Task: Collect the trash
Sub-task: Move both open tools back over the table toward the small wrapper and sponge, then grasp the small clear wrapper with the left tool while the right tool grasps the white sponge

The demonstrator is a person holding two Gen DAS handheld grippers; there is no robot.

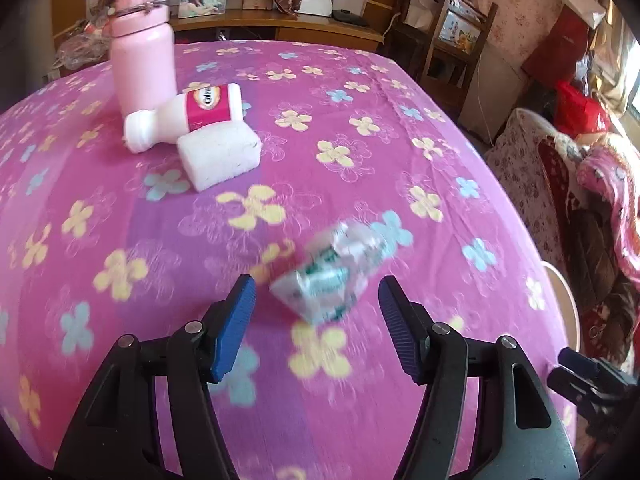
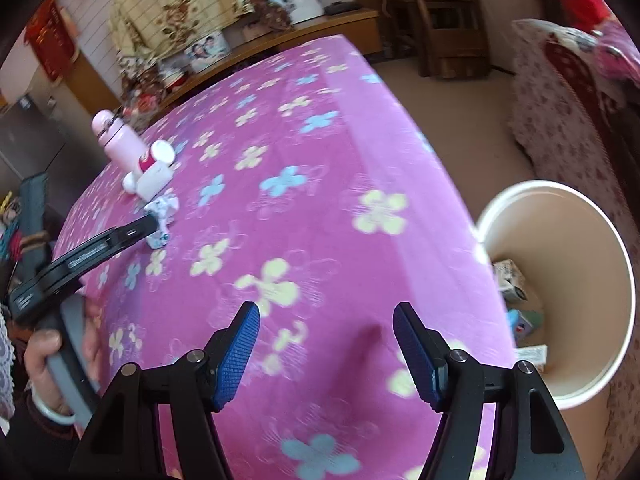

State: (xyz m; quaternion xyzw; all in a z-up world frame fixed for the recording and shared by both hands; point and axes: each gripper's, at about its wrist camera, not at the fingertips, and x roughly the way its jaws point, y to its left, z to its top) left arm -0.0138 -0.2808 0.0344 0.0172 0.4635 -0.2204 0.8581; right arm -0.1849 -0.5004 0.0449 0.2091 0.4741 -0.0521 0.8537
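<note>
A crumpled clear plastic wrapper with green print [image 1: 340,272] lies on the pink flowered tablecloth [image 1: 360,160], just ahead of my open left gripper [image 1: 316,296], between its blue fingertips and apart from both. In the right wrist view the same wrapper [image 2: 162,216] shows at the tip of the left gripper [image 2: 148,224]. My right gripper [image 2: 326,320] is open and empty above the table's near right part. A white trash bin [image 2: 592,264] with several pieces of trash inside stands on the floor to its right.
A pink flask [image 1: 140,48] stands at the far left, with a lying white bottle with a red label [image 1: 188,116] and a white sponge block [image 1: 220,156] beside it. Wooden chairs [image 1: 448,40] and a draped sofa [image 1: 560,200] stand right of the table.
</note>
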